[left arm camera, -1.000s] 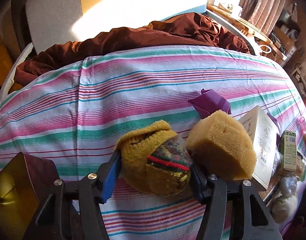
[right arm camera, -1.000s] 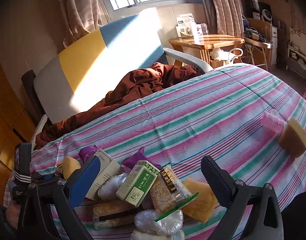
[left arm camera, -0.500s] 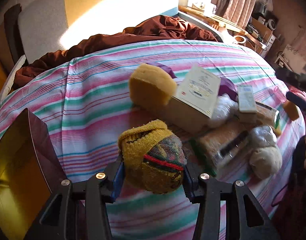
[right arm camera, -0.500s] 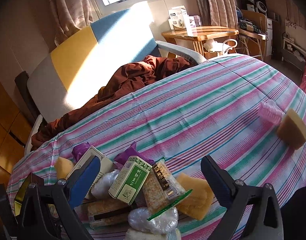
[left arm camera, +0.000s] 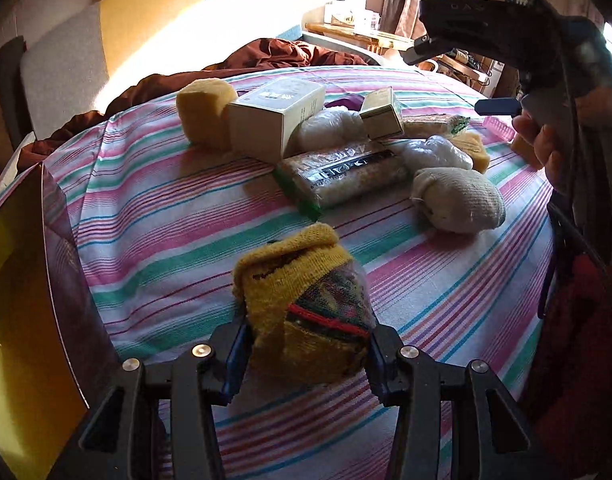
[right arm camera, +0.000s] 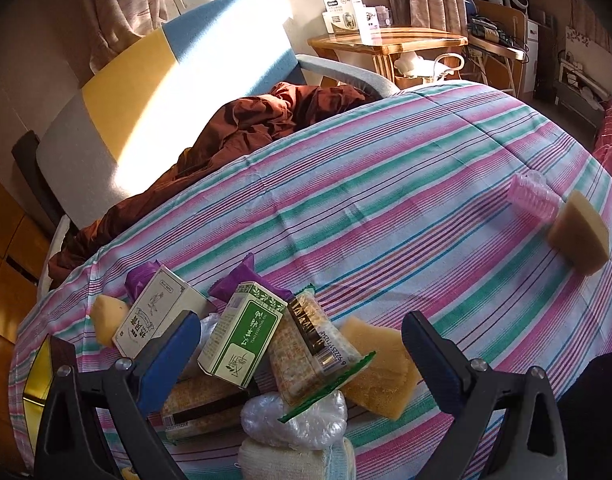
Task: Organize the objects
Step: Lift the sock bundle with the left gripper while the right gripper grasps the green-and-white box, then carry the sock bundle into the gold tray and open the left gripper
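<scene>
My left gripper is shut on a rolled yellow sock with a red and green pattern, held just above the striped cloth. A pile lies beyond it: a yellow sponge, a white box, a snack pack, a white sock. My right gripper is open above the same pile, over a green and white box, a snack pack and a flat sponge. It also shows in the left wrist view.
A gold and dark box stands at the left, also in the right wrist view. A pink roller and a sponge wedge lie at the far right. A brown blanket lies on the sofa behind.
My left gripper has lifted the yellow sock and pulled back from the pile, swinging so the pile now lies ahead. The right gripper has stayed open and shifted only slightly.
</scene>
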Motion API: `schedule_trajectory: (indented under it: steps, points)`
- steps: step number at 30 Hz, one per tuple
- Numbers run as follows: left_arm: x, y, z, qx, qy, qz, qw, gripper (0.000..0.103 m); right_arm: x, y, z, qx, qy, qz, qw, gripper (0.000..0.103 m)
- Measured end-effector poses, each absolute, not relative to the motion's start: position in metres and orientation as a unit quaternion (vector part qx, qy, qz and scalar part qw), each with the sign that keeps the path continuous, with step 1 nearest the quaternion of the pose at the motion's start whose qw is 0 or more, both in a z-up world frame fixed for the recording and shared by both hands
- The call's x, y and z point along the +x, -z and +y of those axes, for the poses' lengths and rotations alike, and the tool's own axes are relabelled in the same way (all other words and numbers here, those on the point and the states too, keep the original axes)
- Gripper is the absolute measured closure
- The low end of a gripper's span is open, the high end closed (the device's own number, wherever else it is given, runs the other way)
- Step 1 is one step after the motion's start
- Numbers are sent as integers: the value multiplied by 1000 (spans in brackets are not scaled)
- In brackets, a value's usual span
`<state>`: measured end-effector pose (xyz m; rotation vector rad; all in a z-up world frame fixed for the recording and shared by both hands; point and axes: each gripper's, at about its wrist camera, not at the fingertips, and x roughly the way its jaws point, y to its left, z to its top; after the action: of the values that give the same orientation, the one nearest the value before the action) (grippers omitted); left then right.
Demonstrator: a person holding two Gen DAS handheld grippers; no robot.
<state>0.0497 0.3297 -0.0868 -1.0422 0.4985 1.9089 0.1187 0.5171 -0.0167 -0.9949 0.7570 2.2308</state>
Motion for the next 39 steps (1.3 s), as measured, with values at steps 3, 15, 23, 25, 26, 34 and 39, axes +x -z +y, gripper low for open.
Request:
schedule_trajectory:
  steps: [3, 15, 23, 25, 26, 34, 39]
  points:
    - [50, 88, 329, -418, -769, 201, 441, 54, 124, 12, 511, -373, -838, 269, 294, 1]
    - [52, 89, 317, -417, -768, 188, 448, 55, 131, 4, 501, -389, -836, 279, 269, 9]
    - [54, 88, 312, -416, -768, 183, 451, 55, 79, 14, 501, -434, -831, 246, 246, 9]
    - [54, 88, 312, -416, -768, 183, 452, 55, 68, 20, 508, -442, -825, 252, 248, 13]
    - [54, 88, 312, -416, -768, 182, 452, 55, 63, 23, 510, -446, -821, 256, 248, 13]
    - [52, 88, 310, -418, -766, 174, 456, 54, 45, 54, 509, -490, -804, 227, 247, 32]
    - [52, 88, 310, -418, -766, 173, 456, 53, 57, 47, 504, -472, -819, 221, 239, 63]
